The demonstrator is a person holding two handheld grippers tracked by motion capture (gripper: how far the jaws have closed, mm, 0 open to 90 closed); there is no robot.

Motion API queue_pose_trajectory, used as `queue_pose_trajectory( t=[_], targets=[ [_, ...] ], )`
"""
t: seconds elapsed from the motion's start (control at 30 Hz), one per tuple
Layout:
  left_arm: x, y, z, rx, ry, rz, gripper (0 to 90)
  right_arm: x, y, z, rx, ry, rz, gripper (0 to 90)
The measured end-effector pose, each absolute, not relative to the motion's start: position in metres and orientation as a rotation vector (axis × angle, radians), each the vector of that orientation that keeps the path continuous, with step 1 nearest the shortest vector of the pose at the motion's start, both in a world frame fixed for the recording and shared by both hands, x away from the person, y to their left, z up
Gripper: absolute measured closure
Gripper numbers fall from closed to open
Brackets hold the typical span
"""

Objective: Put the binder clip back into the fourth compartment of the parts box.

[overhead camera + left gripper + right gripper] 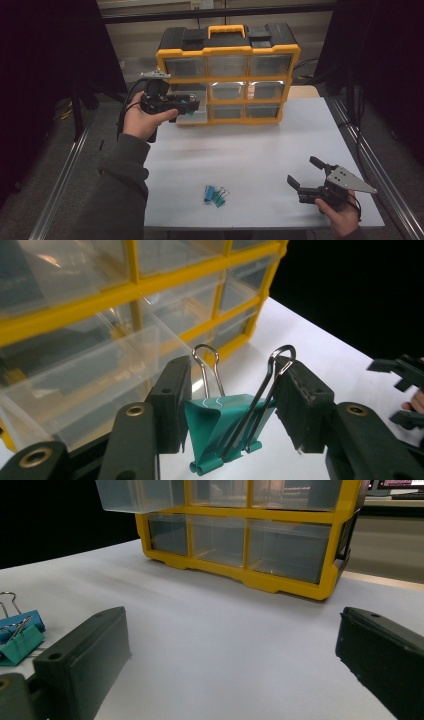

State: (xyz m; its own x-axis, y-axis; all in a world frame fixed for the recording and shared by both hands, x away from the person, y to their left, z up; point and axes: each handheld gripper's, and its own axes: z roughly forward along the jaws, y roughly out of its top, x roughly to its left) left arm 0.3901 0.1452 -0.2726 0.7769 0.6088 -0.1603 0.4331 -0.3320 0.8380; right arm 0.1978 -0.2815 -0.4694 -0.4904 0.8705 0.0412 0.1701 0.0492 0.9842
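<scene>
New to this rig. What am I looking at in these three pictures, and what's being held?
No robot here: a person holds a hand-held two-jaw gripper in each hand. The high view looks down on the white table; the two gripper views come from cameras riding on each gripper, looking along its black jaws.

At the back stands a yellow drawer cabinet with clear drawers; one drawer on its left side is pulled out. The left gripper, raised near that drawer, holds a green binder clip between its jaws. The right gripper sits low over the table, open and holding nothing. More binder clips, blue and green, lie near the table's front edge.
</scene>
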Motion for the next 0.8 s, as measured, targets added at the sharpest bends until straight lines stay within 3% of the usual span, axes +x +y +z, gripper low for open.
queue_pose_trajectory(
  t=[0.37,0.8],
  targets=[
    [0.417,0.143,-0.268,1.954,0.83,0.271,50.5,0.198,-0.283,-0.469,1.041,1.737,1.49,0.5],
    [0.44,0.131,-0.288,1.959,0.859,0.335,50.3,0.198,-0.282,-0.47,1.045,1.737,1.497,0.5]
  ],
)
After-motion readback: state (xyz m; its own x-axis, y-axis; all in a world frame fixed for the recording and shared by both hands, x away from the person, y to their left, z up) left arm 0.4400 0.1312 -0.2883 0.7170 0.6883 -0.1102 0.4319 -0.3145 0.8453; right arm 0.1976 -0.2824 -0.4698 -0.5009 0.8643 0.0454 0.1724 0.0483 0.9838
